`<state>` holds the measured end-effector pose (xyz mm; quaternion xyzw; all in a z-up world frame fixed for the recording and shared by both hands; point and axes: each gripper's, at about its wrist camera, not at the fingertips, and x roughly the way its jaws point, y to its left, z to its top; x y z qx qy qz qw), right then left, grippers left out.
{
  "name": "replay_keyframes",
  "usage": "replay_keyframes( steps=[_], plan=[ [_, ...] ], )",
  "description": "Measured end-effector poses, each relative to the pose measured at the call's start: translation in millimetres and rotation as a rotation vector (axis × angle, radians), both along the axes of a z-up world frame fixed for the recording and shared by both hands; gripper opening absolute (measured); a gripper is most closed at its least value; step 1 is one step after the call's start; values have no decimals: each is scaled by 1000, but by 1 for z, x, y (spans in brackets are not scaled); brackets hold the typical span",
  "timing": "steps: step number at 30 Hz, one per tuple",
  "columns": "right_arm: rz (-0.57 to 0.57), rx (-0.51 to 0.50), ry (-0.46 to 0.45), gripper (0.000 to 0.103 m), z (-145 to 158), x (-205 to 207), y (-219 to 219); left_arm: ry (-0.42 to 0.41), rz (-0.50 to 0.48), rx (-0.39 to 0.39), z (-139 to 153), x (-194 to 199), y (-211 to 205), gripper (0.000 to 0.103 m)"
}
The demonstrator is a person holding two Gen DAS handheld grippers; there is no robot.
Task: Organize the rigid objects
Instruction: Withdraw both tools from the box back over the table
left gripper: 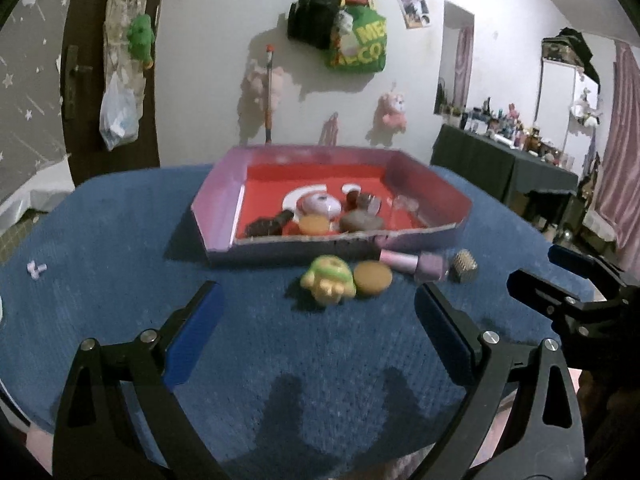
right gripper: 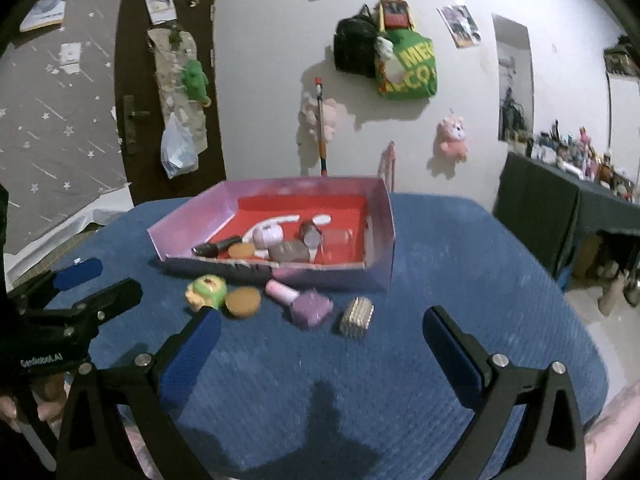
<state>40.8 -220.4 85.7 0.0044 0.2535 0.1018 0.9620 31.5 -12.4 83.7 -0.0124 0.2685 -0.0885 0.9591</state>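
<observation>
Both tongs were apart, empty | four items lay before box (right gripper: 376,276) | advice: right tongs (right gripper: 320,340) should straddle bottle (right gripper: 300,300), close gently, lift over wall.

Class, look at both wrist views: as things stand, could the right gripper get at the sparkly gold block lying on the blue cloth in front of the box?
Probably yes. The right gripper is open, and the gold block lies just ahead of it on the blue cloth, apart from the purple bottle, with nothing between.
</observation>
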Motion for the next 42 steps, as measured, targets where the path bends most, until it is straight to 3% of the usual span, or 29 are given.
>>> replay_keyframes(
  steps=[16,42],
  plan=[
    [0,22,127,103,-47,12,1,103,23,27,-36,4,0,97],
    [-12,19,203,103,-50,47,-7,173,4,39,-29,40,-2,97]
  ],
)
